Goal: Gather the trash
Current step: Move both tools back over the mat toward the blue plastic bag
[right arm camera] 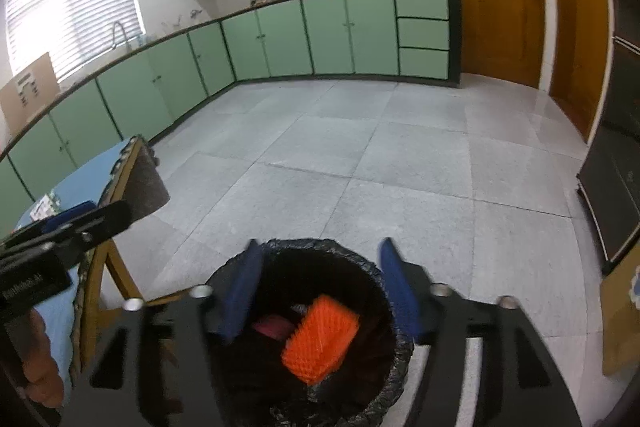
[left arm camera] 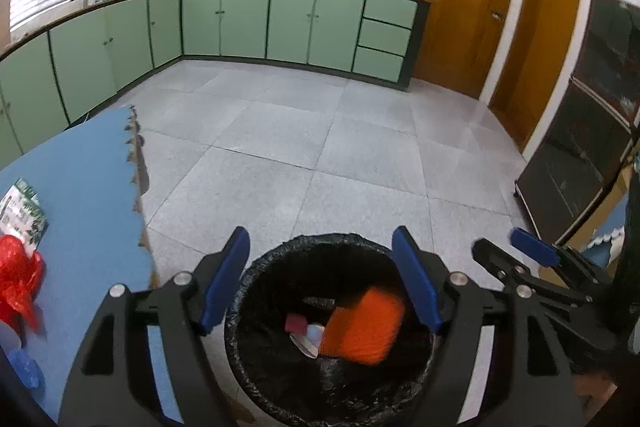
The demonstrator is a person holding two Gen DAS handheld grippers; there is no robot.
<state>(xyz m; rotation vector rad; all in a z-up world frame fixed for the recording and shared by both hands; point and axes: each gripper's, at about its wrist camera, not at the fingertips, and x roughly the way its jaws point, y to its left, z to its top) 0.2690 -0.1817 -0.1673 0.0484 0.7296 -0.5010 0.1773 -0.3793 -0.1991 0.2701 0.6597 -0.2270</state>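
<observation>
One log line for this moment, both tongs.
left tongs: open, empty | right tongs: open, empty | orange item: in bin | red bag: on table

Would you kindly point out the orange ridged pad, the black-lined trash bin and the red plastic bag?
orange ridged pad (left arm camera: pixel 362 325), left wrist view, its middle.
black-lined trash bin (right arm camera: pixel 320 245), right wrist view, far rim.
red plastic bag (left arm camera: pixel 18 275), left wrist view, its crumpled middle.

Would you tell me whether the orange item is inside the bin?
Inside: the orange item lies below the rim of the black-lined bin, on other trash.
</observation>
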